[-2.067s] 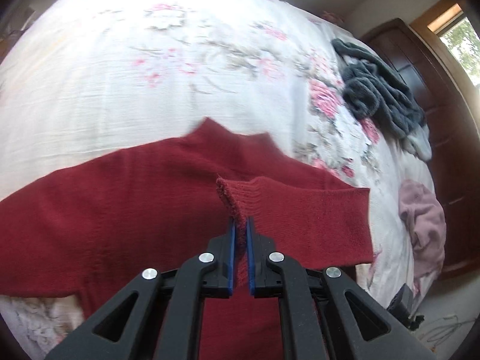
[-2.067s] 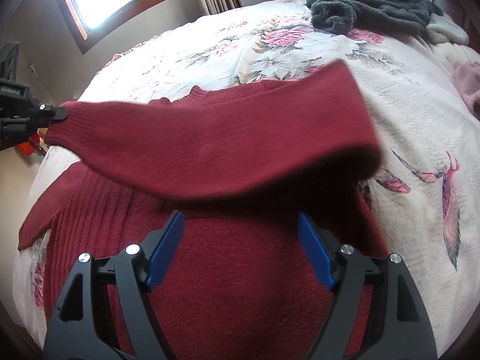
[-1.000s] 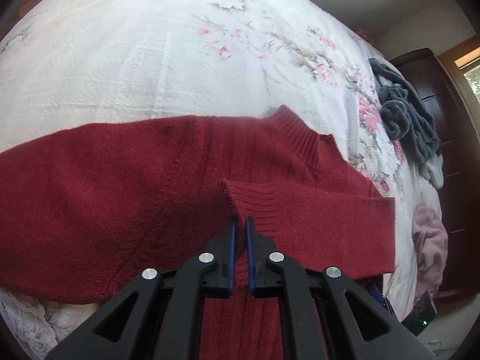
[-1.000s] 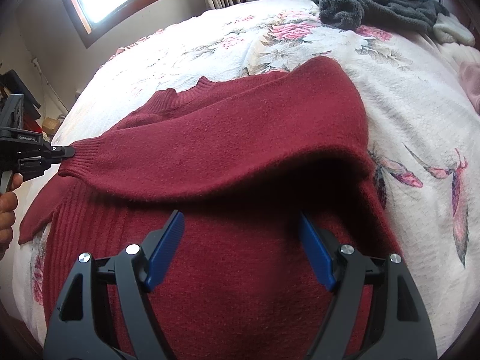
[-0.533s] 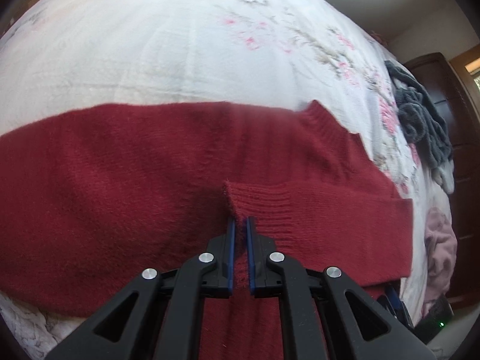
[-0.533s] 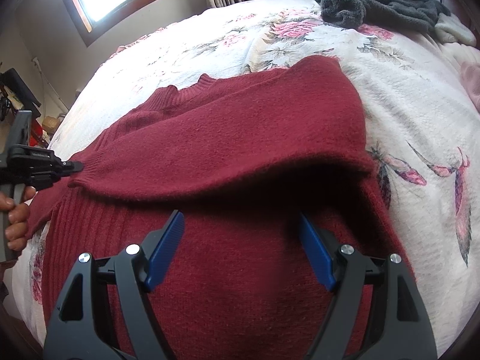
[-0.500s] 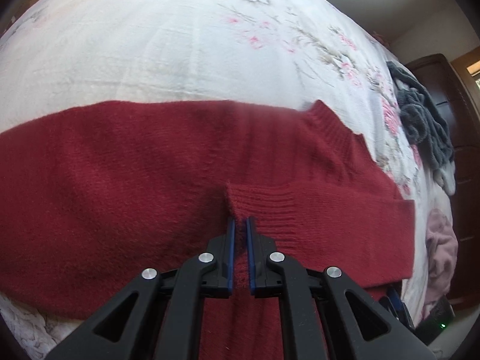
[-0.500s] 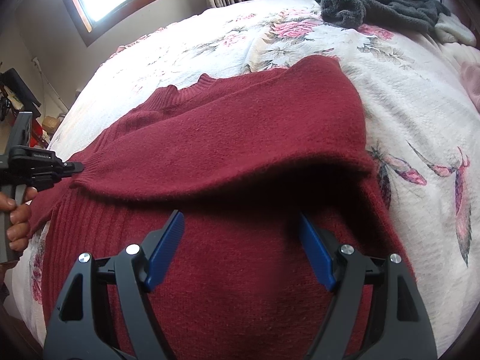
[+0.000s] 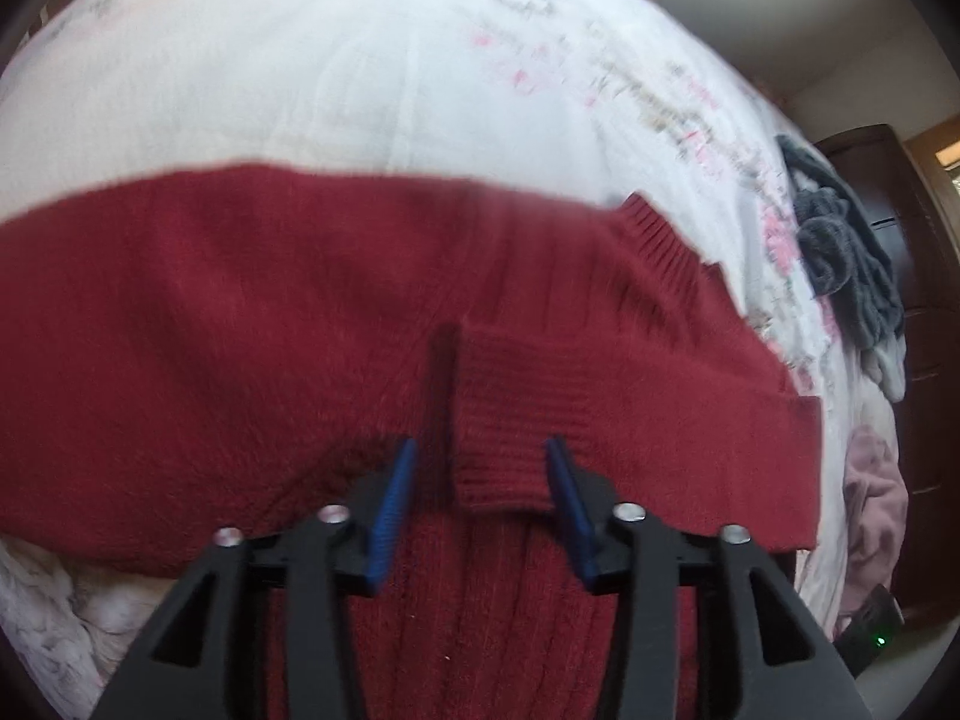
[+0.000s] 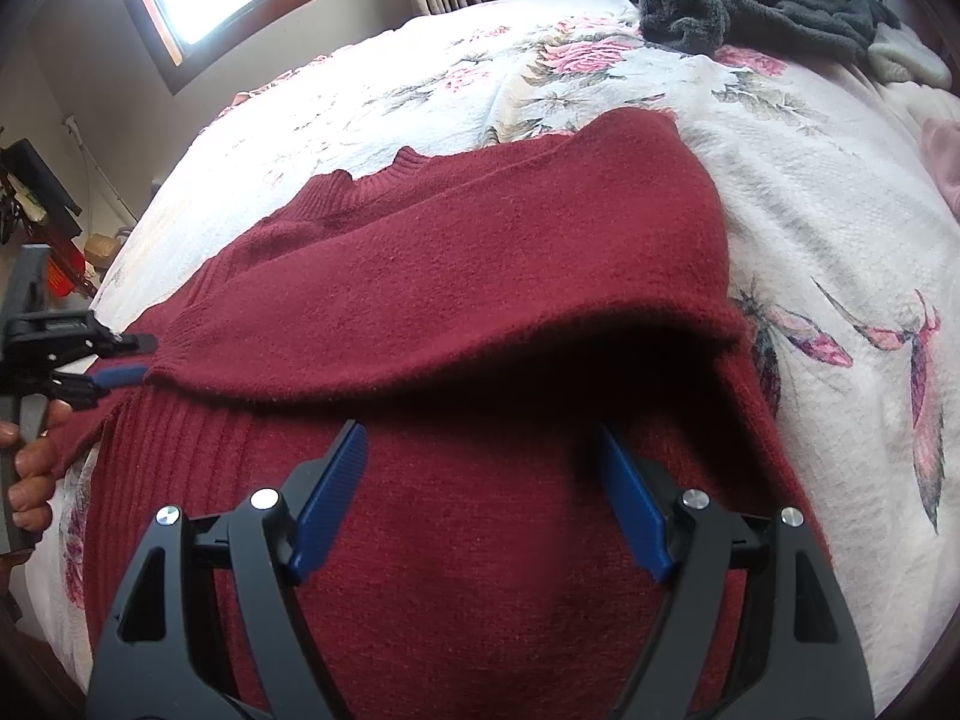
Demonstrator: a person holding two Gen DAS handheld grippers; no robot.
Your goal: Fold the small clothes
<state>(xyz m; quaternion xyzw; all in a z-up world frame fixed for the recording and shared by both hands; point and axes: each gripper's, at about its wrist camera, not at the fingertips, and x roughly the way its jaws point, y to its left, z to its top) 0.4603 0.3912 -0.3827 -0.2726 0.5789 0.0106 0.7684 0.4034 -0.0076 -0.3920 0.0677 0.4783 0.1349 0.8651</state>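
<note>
- The left gripper is standing with its 2 blue pads spread apart, the ribbed cuff lying loose between them, gripped by neither.
- The right gripper is hovering wide open over the sweater's body, its 2 fingers holding nothing.
- The red sweater is lying spread on the floral bedspread, collar on the far side, 1 sleeve folded across the chest from the right, its cuff ending at the left beside the left gripper.
- A hand is gripping that tool's handle at the left edge.
- A dark grey garment is sitting at the far right of the bed, well apart from the sweater.
</note>
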